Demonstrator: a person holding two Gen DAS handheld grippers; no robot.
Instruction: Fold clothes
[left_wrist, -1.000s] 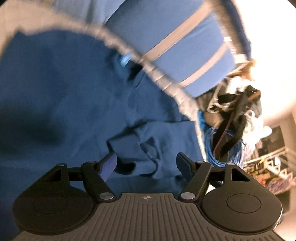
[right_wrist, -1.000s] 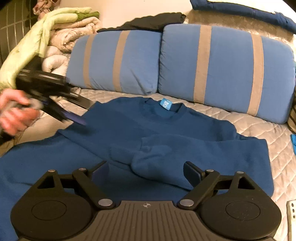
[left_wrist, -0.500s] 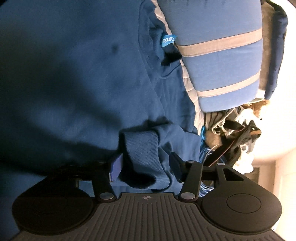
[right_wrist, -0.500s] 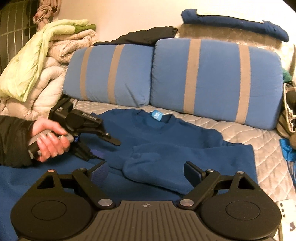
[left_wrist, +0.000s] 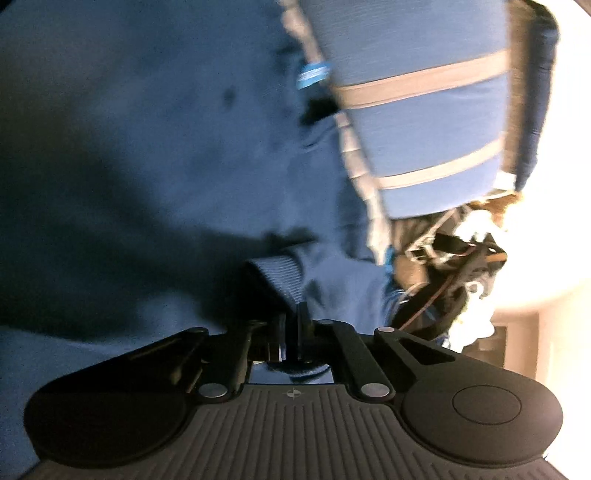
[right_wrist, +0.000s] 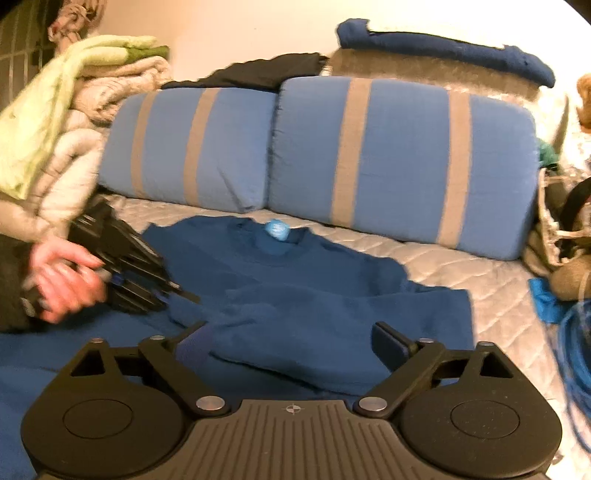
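A dark blue sweatshirt (right_wrist: 314, 280) lies flat on the quilted bed, collar and light blue tag (right_wrist: 277, 229) toward the pillows, with one sleeve folded across its chest. In the left wrist view my left gripper (left_wrist: 293, 325) is shut on the ribbed cuff (left_wrist: 280, 277) of that sleeve. It also shows in the right wrist view (right_wrist: 184, 295), held in a hand at the sweatshirt's left side. My right gripper (right_wrist: 291, 339) is open, its fingers spread over the folded sleeve near the sweatshirt's lower part, holding nothing.
Two blue pillows with tan stripes (right_wrist: 369, 158) stand against the wall behind the sweatshirt. Folded blankets (right_wrist: 55, 122) are stacked at the left. A bag (right_wrist: 565, 229) and a coiled blue cable (right_wrist: 576, 350) lie at the right of the grey quilt (right_wrist: 480, 280).
My left gripper has closed on the sleeve cuff; it was open around it before. The right gripper has stayed open, drifting slightly right.
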